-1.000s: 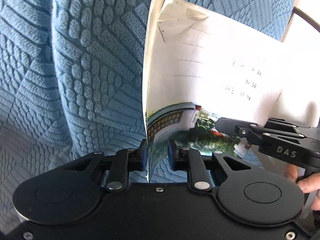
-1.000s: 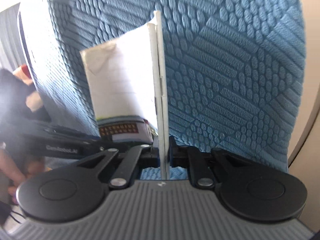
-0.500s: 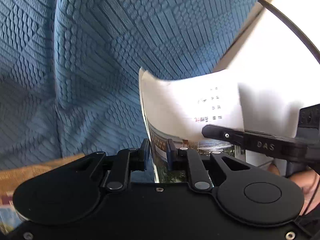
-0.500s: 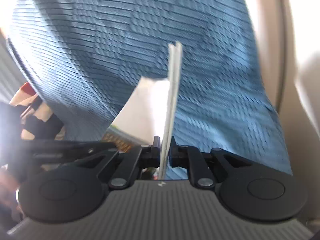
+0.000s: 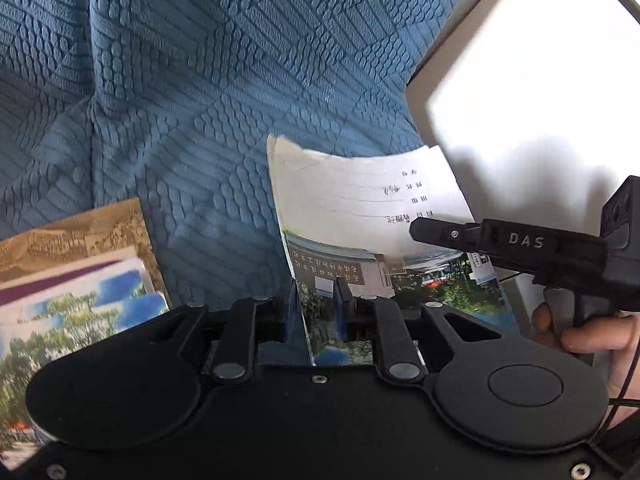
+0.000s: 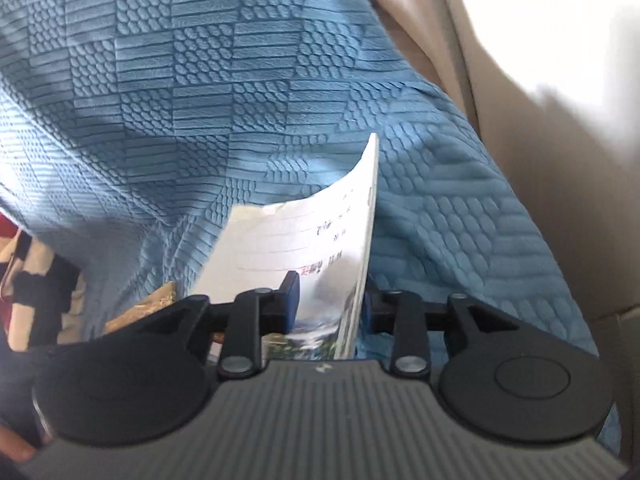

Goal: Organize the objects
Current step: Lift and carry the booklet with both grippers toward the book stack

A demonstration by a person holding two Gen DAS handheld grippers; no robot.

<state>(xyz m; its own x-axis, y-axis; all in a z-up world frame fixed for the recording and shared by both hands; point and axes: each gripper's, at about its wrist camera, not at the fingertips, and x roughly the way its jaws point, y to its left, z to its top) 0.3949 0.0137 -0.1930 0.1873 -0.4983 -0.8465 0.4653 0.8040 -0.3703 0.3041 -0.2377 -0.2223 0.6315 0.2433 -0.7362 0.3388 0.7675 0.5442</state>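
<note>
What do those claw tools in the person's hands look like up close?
Both are matte black, with two round discs and hinged link bars leading to blue-padded fingers. The left claw has a smooth black body. The right claw has a grey ribbed body, white "DAS" lettering on its side and a pistol-style handle. A thin black cable runs by the hand.

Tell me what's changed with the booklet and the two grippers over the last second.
The right gripper has just been opening: a second ago it pinched the booklet, now its jaws stand apart with the booklet loose between them. Both hands carried the booklet across the blue cover toward a stack of booklets, which has come into view at the left. The left gripper keeps its hold on the booklet's lower edge.
</note>
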